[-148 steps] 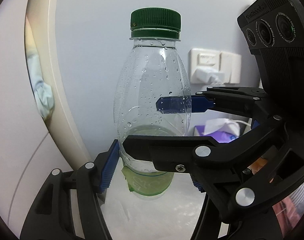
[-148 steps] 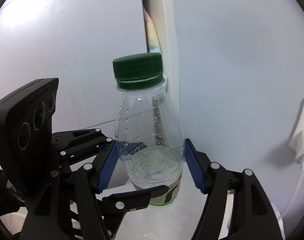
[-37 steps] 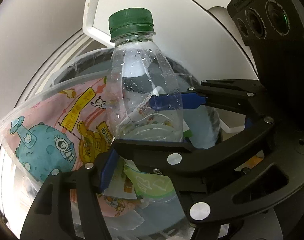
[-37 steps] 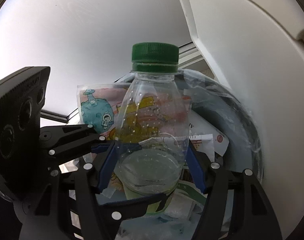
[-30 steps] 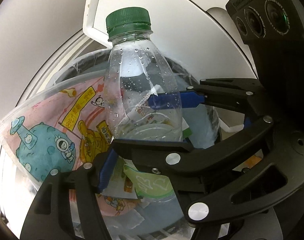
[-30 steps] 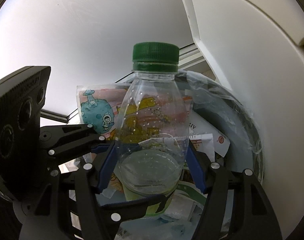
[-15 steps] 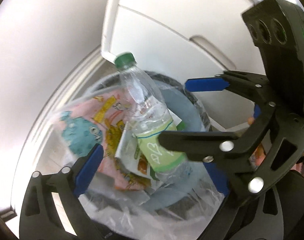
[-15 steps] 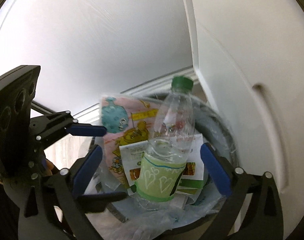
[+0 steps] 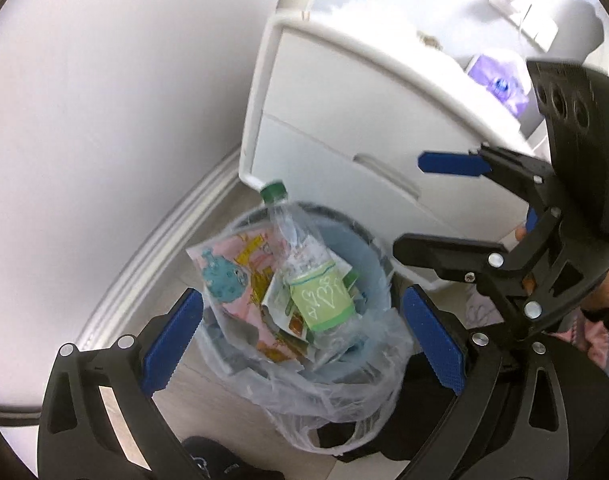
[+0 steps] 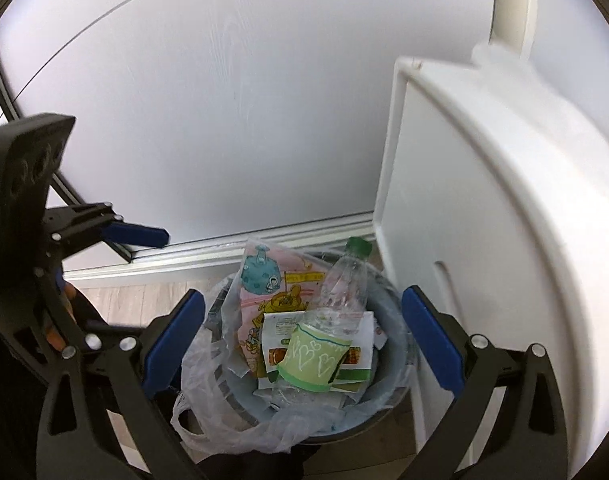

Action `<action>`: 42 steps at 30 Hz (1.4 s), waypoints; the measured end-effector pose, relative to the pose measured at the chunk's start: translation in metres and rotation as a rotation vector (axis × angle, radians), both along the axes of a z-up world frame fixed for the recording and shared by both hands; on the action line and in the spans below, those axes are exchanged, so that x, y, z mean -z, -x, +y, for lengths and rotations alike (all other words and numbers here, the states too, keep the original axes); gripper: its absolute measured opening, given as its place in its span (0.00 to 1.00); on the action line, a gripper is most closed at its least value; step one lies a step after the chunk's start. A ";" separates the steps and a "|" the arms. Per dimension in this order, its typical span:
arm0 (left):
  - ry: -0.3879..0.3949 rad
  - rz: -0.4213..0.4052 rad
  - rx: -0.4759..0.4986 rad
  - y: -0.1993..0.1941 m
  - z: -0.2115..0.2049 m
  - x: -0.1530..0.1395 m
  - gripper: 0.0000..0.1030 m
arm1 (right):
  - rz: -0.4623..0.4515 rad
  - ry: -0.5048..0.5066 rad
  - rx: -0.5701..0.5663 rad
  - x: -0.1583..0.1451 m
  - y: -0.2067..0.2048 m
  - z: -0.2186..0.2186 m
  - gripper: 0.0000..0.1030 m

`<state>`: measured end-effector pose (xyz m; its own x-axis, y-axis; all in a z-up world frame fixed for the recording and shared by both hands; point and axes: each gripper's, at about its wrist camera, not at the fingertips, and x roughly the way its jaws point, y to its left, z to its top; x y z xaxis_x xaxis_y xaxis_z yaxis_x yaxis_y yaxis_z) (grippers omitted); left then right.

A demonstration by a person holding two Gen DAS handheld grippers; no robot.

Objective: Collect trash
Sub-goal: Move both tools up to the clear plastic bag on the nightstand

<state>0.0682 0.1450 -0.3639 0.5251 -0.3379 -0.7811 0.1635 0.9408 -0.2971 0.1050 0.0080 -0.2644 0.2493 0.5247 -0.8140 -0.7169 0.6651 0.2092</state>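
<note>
A clear plastic bottle (image 9: 304, 276) with a green cap and a pale green label lies tilted on the trash in a grey round bin (image 9: 364, 256) lined with a clear bag. My left gripper (image 9: 302, 294) hangs open above the bin, nothing between its blue pads. My right gripper (image 9: 408, 204) is beside it, also open and empty. In the right wrist view the bottle (image 10: 336, 292) leans with its cap toward the cabinet, the right gripper (image 10: 303, 294) stands wide above the bin (image 10: 398, 364), and a left pad (image 10: 140, 235) shows at the left.
A pink cartoon-printed bag (image 9: 232, 272) and paper wrappers fill the bin. A white drawer cabinet (image 10: 484, 240) stands close on the bin's right, with a purple tissue pack (image 9: 500, 80) on top. A white wall and baseboard (image 9: 164, 248) run behind; the floor is wood.
Both grippers were shut on the bottle over the bin. They opened wide and rose. The bottle dropped into the bin and now leans on the trash.
</note>
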 end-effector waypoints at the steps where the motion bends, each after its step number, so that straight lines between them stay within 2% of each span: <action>1: 0.001 -0.017 -0.005 0.002 0.000 -0.006 0.94 | -0.012 0.000 0.011 -0.006 0.002 -0.002 0.93; 5: -0.003 -0.086 -0.012 0.010 0.001 -0.041 0.94 | -0.056 -0.022 0.066 -0.031 0.010 -0.015 0.93; 11: 0.002 -0.173 -0.003 0.017 -0.005 -0.077 0.94 | -0.141 -0.047 0.130 -0.070 0.026 -0.040 0.93; 16: -0.022 -0.221 0.046 0.017 -0.022 -0.101 0.94 | -0.177 -0.049 0.257 -0.092 0.024 -0.079 0.93; 21: -0.021 -0.248 0.078 0.012 -0.043 -0.121 0.94 | -0.176 -0.066 0.432 -0.108 0.016 -0.129 0.93; 26: -0.025 -0.277 0.134 0.002 -0.071 -0.143 0.94 | -0.185 -0.075 0.540 -0.120 0.009 -0.170 0.93; 35: -0.006 -0.289 0.174 -0.033 -0.100 -0.171 0.94 | -0.192 -0.092 0.576 -0.136 -0.016 -0.209 0.93; 42: 0.005 -0.261 0.171 -0.074 -0.104 -0.178 0.94 | -0.130 -0.117 0.573 -0.125 -0.061 -0.223 0.93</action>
<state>0.1427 0.0408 -0.1860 0.6433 -0.4419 -0.6252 0.3903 0.8918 -0.2287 0.1662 -0.2154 -0.1398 0.6129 0.3616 -0.7026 -0.2752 0.9312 0.2392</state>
